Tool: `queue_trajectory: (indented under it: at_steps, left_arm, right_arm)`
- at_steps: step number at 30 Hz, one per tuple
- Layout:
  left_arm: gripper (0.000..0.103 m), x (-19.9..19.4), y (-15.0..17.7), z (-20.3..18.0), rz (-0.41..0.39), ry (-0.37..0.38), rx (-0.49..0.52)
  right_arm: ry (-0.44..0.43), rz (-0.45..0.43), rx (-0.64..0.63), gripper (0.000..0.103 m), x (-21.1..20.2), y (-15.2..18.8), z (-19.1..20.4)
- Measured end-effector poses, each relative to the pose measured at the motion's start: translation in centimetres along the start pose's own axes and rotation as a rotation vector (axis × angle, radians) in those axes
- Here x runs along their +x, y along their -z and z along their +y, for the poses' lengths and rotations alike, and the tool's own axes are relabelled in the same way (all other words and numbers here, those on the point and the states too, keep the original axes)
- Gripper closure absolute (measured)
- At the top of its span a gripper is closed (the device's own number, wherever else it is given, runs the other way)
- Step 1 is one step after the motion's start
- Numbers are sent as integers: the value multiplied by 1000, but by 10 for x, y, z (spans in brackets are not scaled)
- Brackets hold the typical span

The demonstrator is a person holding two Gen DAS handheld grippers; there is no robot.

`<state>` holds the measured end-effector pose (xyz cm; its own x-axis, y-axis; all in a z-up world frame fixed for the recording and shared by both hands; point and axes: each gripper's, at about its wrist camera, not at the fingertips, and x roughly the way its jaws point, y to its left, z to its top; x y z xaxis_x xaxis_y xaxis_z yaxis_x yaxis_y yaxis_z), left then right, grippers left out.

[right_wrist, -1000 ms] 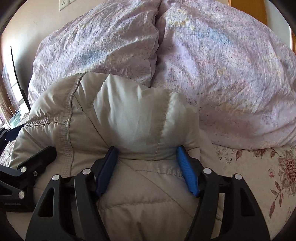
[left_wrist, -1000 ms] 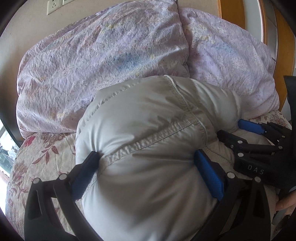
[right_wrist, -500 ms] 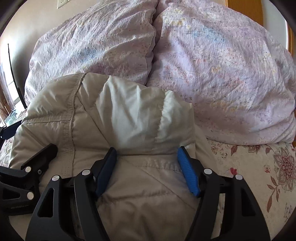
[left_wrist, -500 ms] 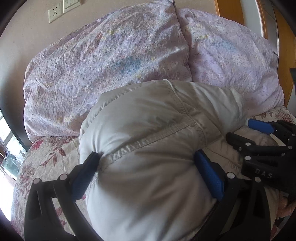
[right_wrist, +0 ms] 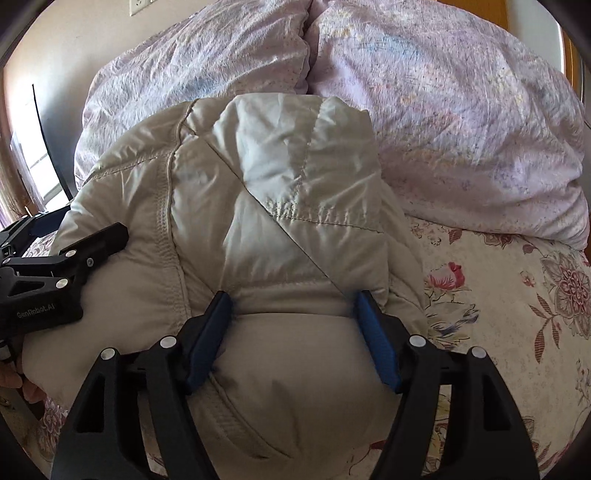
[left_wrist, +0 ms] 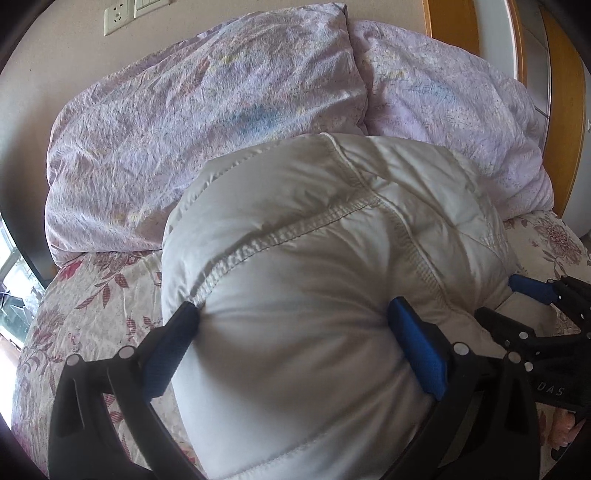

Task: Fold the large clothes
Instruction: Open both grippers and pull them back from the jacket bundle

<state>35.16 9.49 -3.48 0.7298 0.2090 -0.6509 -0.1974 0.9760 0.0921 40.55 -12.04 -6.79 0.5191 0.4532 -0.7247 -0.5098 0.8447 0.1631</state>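
Note:
A puffy beige down jacket [left_wrist: 332, 229] lies bundled on the flowered bed sheet [left_wrist: 92, 295], its far end against the pillows. In the left wrist view my left gripper [left_wrist: 291, 310] is shut on the thick near fold, and both blue pads dent the padding. My right gripper [right_wrist: 293, 299] is shut on the jacket [right_wrist: 280, 177] too, pinching a layered fold with a stitched seam above it. Each gripper shows in the other's view: the right gripper [left_wrist: 498, 299] at the jacket's right side, the left gripper [right_wrist: 70, 229] at its left side.
Two lilac pillows [left_wrist: 207, 103] [right_wrist: 461, 110] lean on the wall behind the jacket. A wall socket [left_wrist: 117, 17] sits above them and a wooden frame [left_wrist: 565, 110] stands to the right. Bare sheet [right_wrist: 517, 288] lies right of the jacket. A window [left_wrist: 11, 266] is at the left.
Both grippers have drawn back from the pillows with the jacket still held. More wall and more sheet show now. The grips look the same.

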Motion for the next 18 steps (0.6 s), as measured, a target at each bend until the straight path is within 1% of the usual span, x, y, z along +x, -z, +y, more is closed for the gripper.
queue_trajectory:
  at_steps: [4, 6, 7, 8, 9, 10, 12, 14, 16, 18]
  left_arm:
    - [2, -2, 1, 0, -16, -12, 1]
    - [2, -11, 3, 4, -25, 11, -10]
    - [2, -17, 5, 7, -28, 25, -19]
    - [2, -25, 7, 9, -28, 41, -33]
    - [2, -33, 10, 12, -27, 58, -42]
    - [2, -42, 13, 13, -28, 70, -48]
    - [2, -60, 20, 15, -41, 84, -47]
    - [2, -77, 29, 16, -54, 87, -45]
    - [2, -89, 39, 16, -42, 90, -42]
    - [2, -98, 50, 16, -9, 96, -39]
  right_arm:
    - [7, -39, 25, 31, -3, 2, 0]
    - [15, -49, 38, 29, -12, 3, 0]
    - [21, -49, 46, 26, -17, 3, 0]
    - [35, -50, 63, 16, -24, 4, -1]
    - [45, -50, 86, 11, -31, 5, -2]
    - [33, -53, 103, 7, -37, 6, -4]
    - [0, -66, 138, 7, -54, 12, -4]
    - [18, -66, 154, 3, -68, 16, 0]
    - [32, -66, 165, 1, -80, 23, 3]
    - [34, -62, 170, 1, -93, 32, 7]
